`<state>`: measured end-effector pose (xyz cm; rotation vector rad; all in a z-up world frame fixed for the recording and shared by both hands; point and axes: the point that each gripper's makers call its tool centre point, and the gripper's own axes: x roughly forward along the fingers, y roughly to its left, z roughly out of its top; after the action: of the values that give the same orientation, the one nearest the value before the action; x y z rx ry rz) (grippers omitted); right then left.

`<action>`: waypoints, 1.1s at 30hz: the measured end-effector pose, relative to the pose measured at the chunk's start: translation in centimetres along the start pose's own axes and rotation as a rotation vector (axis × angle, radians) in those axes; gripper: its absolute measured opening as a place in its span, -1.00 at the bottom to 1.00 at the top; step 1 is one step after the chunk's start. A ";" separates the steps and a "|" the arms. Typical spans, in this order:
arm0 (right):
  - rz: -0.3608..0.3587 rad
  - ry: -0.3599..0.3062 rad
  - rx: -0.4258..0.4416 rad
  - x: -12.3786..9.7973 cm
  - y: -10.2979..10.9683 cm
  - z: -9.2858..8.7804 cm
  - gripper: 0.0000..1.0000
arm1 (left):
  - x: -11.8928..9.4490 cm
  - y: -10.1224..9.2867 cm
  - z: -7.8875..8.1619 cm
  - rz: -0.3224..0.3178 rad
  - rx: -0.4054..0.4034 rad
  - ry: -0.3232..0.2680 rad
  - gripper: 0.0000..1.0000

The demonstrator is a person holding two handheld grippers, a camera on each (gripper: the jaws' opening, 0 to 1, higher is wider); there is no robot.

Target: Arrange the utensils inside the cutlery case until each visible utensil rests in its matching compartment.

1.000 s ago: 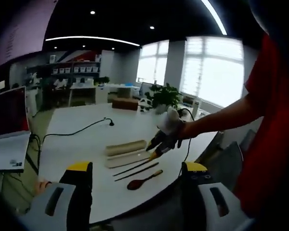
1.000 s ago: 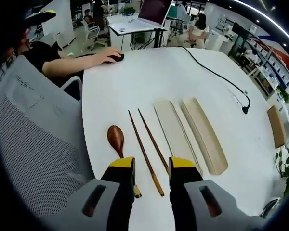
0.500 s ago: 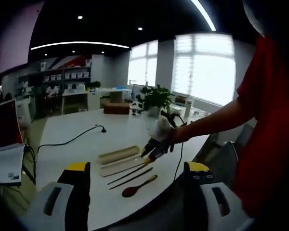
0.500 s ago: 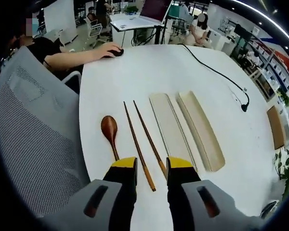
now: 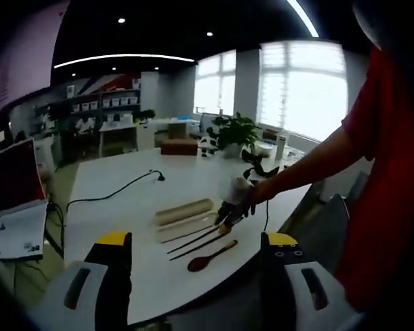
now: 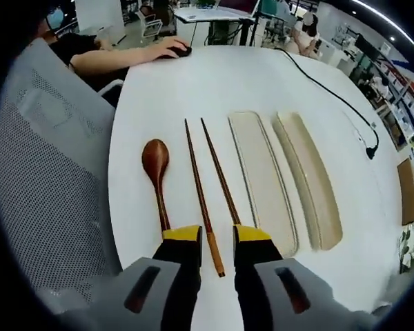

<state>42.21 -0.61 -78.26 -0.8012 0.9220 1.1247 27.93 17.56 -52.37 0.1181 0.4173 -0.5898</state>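
We are holding our right gripper [image 6: 208, 238] low over the near edge of the white table [image 6: 214, 83], its yellow-tipped jaws narrowly parted and gripping nothing, straddling the near end of one of the two wooden chopsticks [image 6: 201, 189], while the other chopstick is running under the jaw beside it. The wooden spoon [image 6: 155, 169] is lying just beside the chopsticks, toward the table's edge by the grey mesh chair [image 6: 45, 158], its handle passing beneath the other jaw. On the chopsticks' far side the two long halves of the cutlery case [image 6: 262, 176] are sitting side by side, both empty. Our left gripper [image 5: 193, 241] is hanging back off the table's edge, jaws spread wide and empty. A black cable [image 6: 324, 86] is trailing across the far part of the table.
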 end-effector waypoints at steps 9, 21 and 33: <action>0.048 0.013 -0.037 1.1 0.5 0.2 -0.72 | -0.1 0.0 -0.3 0.027 0.008 0.005 0.55; 0.084 0.056 -0.054 3.1 1.0 0.3 -0.81 | -0.5 0.2 -1.3 0.065 -0.017 0.020 0.54; 0.092 0.116 -0.042 3.6 1.0 -0.7 -0.82 | -0.4 0.5 -2.3 0.068 -0.032 0.040 0.54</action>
<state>41.66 0.43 -81.92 -0.8726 1.0442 1.1903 27.09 18.66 -54.32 0.1127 0.4594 -0.5142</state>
